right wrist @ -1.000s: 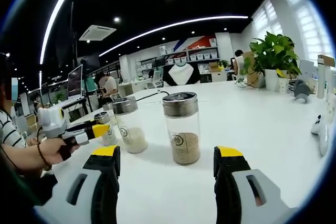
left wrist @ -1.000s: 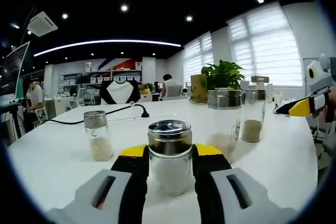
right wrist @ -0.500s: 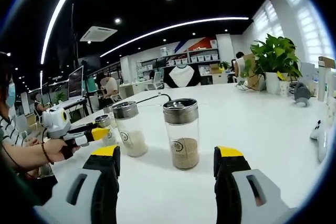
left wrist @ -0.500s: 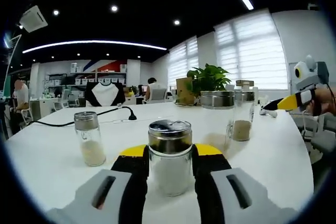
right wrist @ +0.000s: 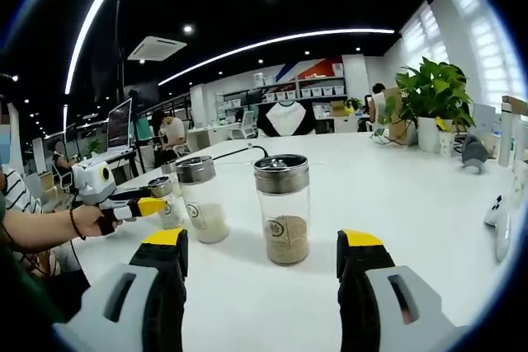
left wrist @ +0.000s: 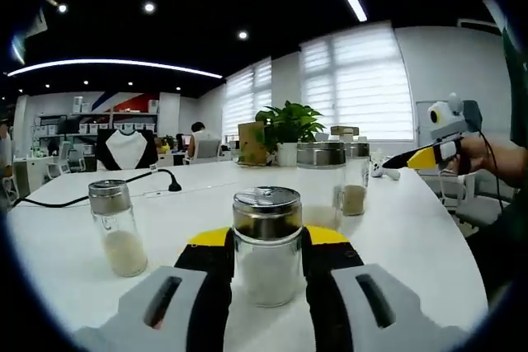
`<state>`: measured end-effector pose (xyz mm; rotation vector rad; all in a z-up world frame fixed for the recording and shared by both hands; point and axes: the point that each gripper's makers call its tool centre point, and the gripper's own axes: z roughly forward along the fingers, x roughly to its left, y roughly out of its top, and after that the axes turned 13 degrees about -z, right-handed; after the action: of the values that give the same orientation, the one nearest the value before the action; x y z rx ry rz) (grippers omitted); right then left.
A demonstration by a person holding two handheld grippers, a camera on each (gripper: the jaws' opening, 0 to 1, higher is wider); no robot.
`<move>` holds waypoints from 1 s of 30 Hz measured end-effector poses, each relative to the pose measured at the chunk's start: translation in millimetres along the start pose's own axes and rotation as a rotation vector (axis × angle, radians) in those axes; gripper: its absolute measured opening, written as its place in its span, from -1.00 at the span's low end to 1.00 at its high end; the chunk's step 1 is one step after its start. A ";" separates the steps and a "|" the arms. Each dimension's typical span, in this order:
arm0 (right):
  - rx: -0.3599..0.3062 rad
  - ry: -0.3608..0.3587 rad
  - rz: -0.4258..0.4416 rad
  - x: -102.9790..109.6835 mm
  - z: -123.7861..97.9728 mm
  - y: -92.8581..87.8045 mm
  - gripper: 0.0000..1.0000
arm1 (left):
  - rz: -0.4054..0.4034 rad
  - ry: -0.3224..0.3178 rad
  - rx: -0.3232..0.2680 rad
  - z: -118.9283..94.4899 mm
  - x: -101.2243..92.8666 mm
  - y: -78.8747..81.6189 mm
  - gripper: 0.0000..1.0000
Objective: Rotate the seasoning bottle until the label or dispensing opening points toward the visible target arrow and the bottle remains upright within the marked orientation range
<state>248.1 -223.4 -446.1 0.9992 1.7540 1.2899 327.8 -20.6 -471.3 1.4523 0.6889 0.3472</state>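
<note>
Gripping a small seasoning bottle (left wrist: 266, 245) between its two yellow-tipped jaws, the left tool (left wrist: 266, 241) holds the glass upright on the white table (left wrist: 429, 245). White grains fill the lower part of the bottle, and its metal shaker lid faces upward. A second small shaker (left wrist: 118, 228) with pale contents stands to the side, apart from the held one. Farther back, two taller jars stand close together: one (left wrist: 321, 180) nearer and one (left wrist: 355, 177) with brownish contents behind it. A black cable (left wrist: 91, 196) trails across the tabletop, and a potted plant (left wrist: 285, 128) sits at the far edge before blinded windows.

From the right gripper view, the right tool (right wrist: 266, 251) stands with its jaws spread wide and nothing between them. Ahead of it, a tall jar (right wrist: 284, 208) with brown seasoning and a round label stands upright, and beside it a jar (right wrist: 202, 198) of white grains. At that view's left edge, a person's hand (right wrist: 87, 222) holds the left tool beside these jars.
</note>
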 end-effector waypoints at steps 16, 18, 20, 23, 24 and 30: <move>0.010 -0.004 0.004 -2.8 -2.4 -5.8 0.49 | 0.024 -0.180 0.068 1.0 -3.6 -1.5 -0.33; 0.010 -0.004 0.002 -2.9 -2.0 -6.1 0.49 | 0.026 -0.196 0.075 1.4 -3.8 -1.7 -0.33; 0.011 -0.003 0.003 -2.8 -1.4 -6.5 0.49 | 0.031 -0.205 0.079 1.4 -4.0 -2.0 -0.33; 0.015 0.001 0.003 -1.8 0.2 -7.6 0.49 | 0.033 -0.232 0.091 1.7 -3.6 -2.0 -0.33; 0.015 0.002 0.002 -1.4 0.5 -7.8 0.49 | 0.032 -0.241 0.094 1.6 -3.6 -2.2 -0.33; 0.020 0.003 0.001 -2.2 -0.1 -8.8 0.49 | 0.031 -0.291 0.113 1.0 -4.4 -2.7 -0.33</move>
<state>247.6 -227.1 -454.3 1.0098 1.7717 1.2771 324.6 -24.4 -473.0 1.5833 0.4572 0.1175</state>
